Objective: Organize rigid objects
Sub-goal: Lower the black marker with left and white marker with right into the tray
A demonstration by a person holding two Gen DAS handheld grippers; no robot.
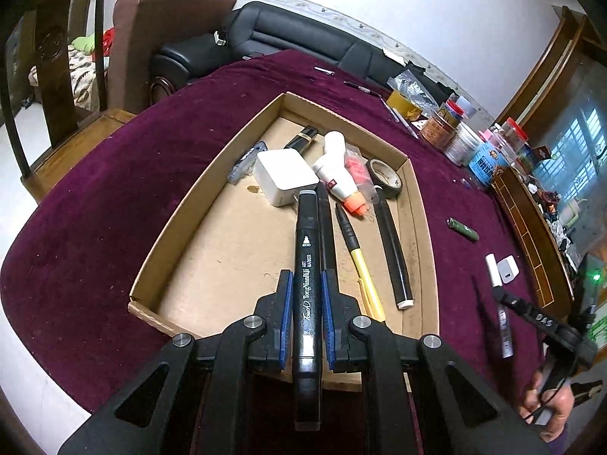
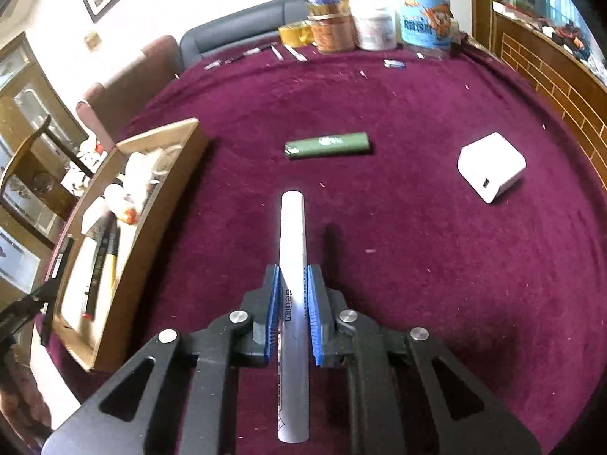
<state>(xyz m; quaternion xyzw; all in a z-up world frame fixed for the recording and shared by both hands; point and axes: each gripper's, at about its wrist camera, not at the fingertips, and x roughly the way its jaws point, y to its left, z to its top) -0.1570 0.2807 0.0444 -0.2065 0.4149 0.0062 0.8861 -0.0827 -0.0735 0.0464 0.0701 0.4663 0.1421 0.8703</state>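
Black art marker [image 1: 305, 265] sits clamped between the blue pads of the left tongs [image 1: 306, 295], its long axis running straight out along the fingers. The marker's far tip hangs above the floor of the cardboard tray [image 1: 212, 250], just short of the white charger block [image 1: 282, 180] lying there. The left tongs are closed fully on the barrel. They point steeply downward over the tray's near wall, so the tray interior lies directly ahead of and below the held marker.

Inside the tray, a yellow pen [image 1: 360, 261] and a long black pen [image 1: 394, 254] lie roughly parallel to the held marker, on its right side. Bare tray floor lies to its left. Judged from this, the release calls for lowering the marker with its present heading kept, so that it settles alongside the pens.

White marker [image 2: 293, 265] is gripped by the right tongs [image 2: 294, 295], whose pads press both sides of its barrel; its axis also runs along the fingers. It is held over the purple desk [image 2: 417, 265], near the desk's near edge. The tray lies to the left of these tongs, well apart. The left hand is therefore the nearer to the tray.

A green lighter [image 2: 327, 145] and a second white charger [image 2: 491, 168] remain on the desk ahead of the right tongs.
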